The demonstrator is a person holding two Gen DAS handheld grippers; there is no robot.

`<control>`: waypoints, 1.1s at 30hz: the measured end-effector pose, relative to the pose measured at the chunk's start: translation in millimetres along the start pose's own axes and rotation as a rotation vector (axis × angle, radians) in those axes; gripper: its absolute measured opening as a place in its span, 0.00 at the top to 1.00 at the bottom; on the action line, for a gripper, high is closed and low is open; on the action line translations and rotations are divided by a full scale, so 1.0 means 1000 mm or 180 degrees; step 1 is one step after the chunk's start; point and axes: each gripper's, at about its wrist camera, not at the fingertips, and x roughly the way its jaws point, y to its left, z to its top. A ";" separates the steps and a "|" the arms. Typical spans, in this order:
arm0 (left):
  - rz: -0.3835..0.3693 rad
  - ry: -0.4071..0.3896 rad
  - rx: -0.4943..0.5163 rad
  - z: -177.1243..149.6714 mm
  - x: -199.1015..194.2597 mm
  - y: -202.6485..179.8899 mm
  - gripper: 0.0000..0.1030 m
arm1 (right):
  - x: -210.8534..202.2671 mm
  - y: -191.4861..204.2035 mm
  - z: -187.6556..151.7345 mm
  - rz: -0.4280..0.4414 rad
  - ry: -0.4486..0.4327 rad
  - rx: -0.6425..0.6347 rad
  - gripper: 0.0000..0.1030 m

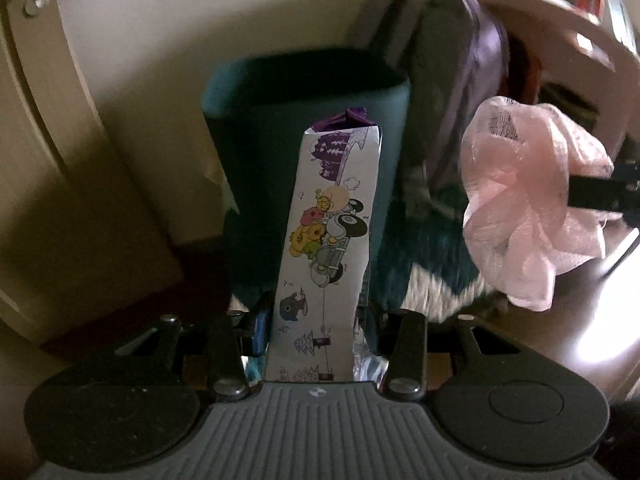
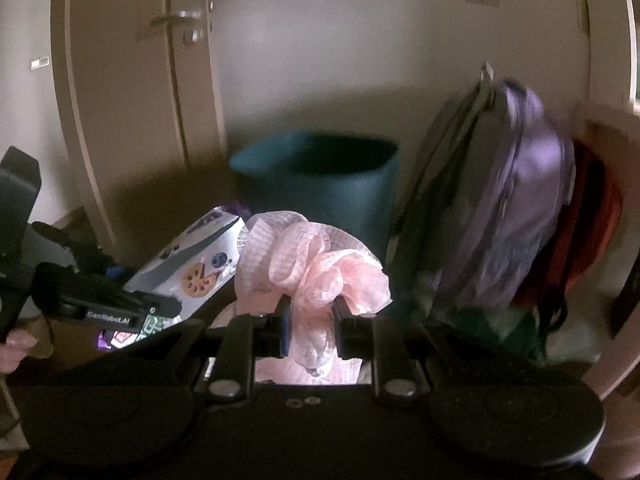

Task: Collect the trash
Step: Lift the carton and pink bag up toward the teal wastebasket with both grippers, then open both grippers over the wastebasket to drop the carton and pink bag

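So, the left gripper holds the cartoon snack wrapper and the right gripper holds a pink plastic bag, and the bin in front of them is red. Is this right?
Not quite: the bin is teal, not red, as the right wrist view shows. The rest stands: the left gripper holds the cartoon snack wrapper, and the right gripper holds the pink plastic bag.

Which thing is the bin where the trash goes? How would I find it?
Look at the pale wall beside the door. On the floor against it stands the teal bin, left of a leaning purple backpack. It is the only open-topped tub there, dark inside.
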 end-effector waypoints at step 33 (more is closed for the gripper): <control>0.0356 0.0305 -0.0381 0.204 0.162 0.049 0.57 | 0.206 -0.005 0.120 -0.0202 0.0362 -0.0435 0.80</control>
